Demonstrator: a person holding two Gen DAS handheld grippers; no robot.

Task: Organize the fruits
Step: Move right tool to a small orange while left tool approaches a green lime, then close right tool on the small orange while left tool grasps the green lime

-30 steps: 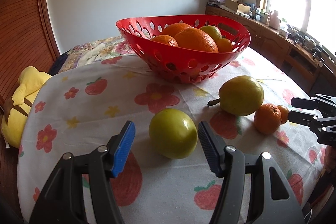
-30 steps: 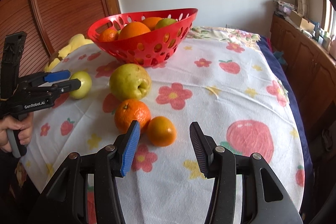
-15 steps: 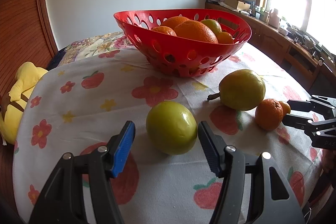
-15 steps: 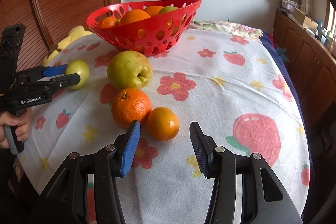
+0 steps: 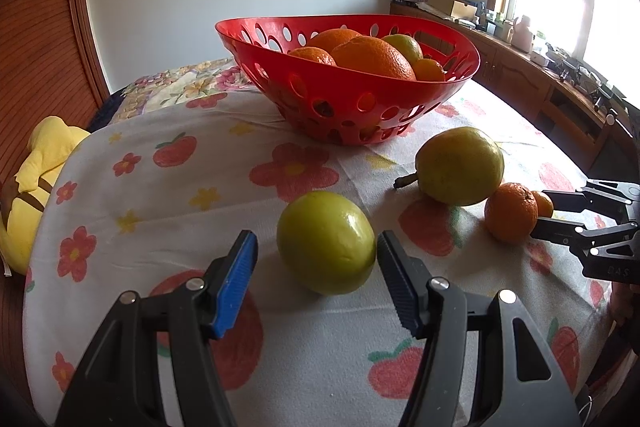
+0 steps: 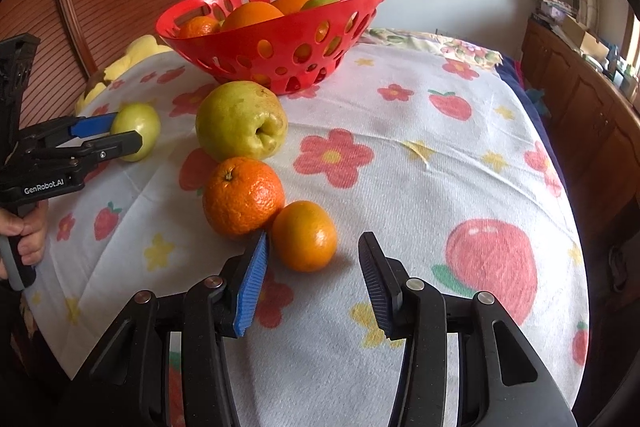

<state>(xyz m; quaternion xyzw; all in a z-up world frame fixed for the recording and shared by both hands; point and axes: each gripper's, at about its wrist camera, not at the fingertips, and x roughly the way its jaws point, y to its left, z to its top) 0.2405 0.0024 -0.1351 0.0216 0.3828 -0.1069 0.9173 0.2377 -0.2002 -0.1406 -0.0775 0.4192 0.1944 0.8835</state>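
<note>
Closer now, both grippers' jaws gape unclenched over fruit on the floral tablecloth [image 6: 420, 147].

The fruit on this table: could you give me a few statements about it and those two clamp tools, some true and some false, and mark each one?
1. The red basket already holds oranges. True.
2. The left gripper has lifted the green apple. False: the apple rests on the tablecloth between open jaws.
3. The pear lies in the basket. False: it lies on the cloth.
4. The right gripper brackets the small orange, its jaws just closing. True.
</note>
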